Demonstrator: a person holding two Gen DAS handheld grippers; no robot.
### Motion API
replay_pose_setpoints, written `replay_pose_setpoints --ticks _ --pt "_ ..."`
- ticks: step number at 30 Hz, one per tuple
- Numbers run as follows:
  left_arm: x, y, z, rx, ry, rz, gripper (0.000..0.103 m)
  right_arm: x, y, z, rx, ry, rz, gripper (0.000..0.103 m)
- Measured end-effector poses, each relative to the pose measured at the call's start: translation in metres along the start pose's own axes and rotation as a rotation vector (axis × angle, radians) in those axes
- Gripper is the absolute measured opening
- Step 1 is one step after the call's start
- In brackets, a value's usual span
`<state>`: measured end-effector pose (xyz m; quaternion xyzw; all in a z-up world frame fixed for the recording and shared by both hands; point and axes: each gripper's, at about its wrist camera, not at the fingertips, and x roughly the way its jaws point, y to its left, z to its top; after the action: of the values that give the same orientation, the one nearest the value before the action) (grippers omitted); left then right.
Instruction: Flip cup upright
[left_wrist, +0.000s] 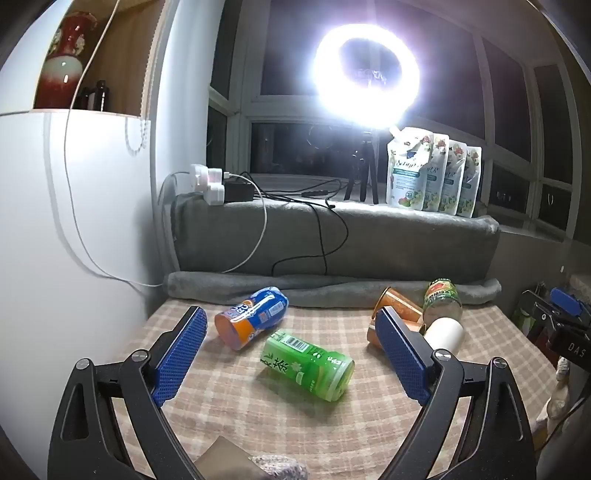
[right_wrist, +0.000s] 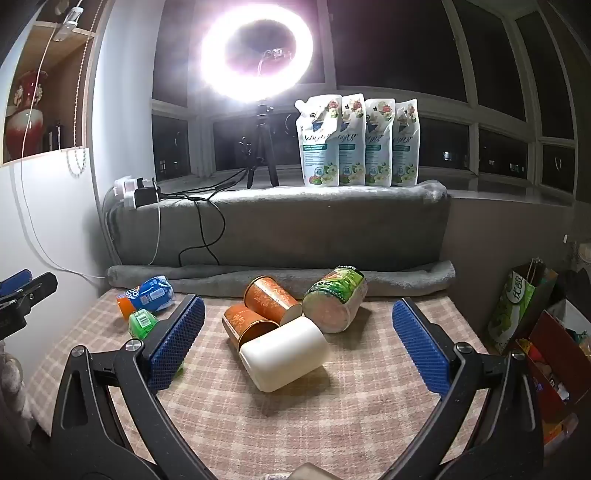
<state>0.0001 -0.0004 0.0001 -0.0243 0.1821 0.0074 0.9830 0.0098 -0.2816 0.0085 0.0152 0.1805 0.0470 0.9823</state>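
Observation:
Several cups lie on their sides on the checked tablecloth (right_wrist: 295, 417). A green cup (left_wrist: 308, 363) lies between my left gripper's (left_wrist: 291, 349) open blue fingers, just ahead of them. A blue-orange cup (left_wrist: 251, 317) lies behind it. A white cup (right_wrist: 284, 354) lies ahead of my right gripper (right_wrist: 295, 338), which is open and empty. Two orange patterned cups (right_wrist: 271, 301) (right_wrist: 245, 323) and a clear cup with a green label (right_wrist: 336, 302) lie touching behind the white one. The white cup also shows in the left wrist view (left_wrist: 445, 332).
A grey blanket-covered ledge (right_wrist: 280, 225) rises behind the table, with a ring light (right_wrist: 256, 51) on a tripod, several refill pouches (right_wrist: 354, 142), plugs and cables. A white cabinet (left_wrist: 55, 229) stands at left. Bags and boxes (right_wrist: 535, 325) sit off the table's right edge.

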Motion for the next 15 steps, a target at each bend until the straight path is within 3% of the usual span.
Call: replay_pose_setpoints --ticks 15 --pt "0.0000 0.0041 0.0048 -0.002 -0.020 0.004 0.093 -0.0014 -0.0023 0.0013 0.010 -0.009 0.003 0.103"
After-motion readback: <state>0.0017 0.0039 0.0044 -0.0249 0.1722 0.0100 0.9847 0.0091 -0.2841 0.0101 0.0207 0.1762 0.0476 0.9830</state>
